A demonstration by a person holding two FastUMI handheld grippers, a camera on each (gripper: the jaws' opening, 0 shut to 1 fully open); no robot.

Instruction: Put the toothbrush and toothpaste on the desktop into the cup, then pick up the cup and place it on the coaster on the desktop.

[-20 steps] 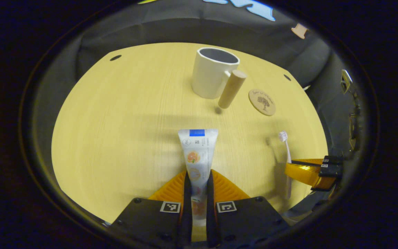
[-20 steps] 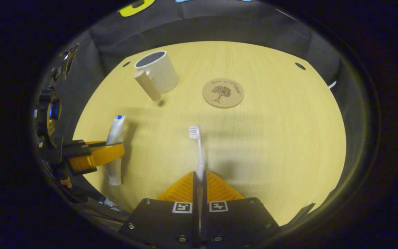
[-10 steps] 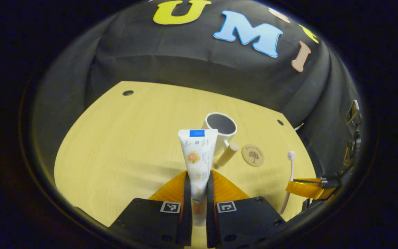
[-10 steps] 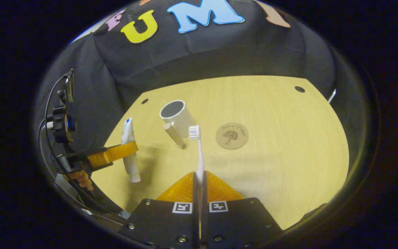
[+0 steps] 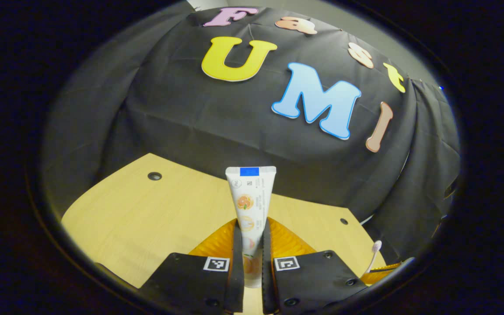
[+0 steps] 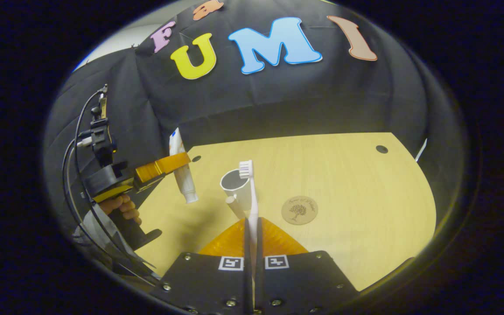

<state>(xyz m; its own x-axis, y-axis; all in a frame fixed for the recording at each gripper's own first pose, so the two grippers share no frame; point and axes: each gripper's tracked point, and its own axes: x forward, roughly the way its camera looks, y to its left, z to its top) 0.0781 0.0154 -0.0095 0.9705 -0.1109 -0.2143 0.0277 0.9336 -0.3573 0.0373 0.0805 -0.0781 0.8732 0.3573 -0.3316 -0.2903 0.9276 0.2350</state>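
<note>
Both grippers have risen off the counter: left gripper jaws clamp the toothpaste, right gripper jaws the toothbrush; cup loading follows.

Desktop: pale yellow wood-grain top; far edge runs along the foot of the black cloth.
Far-left hole: small dark round hole in the desktop near its far-left corner, as the left gripper view shows it.
Far-right hole: small dark round hole near the far-right corner, in the right gripper view.
Black cloth: creased, hangs behind the desktop and wraps round both sides.
White strip: thin pale strip just past the desktop's right edge, against the cloth; what it is cannot be told.
</note>
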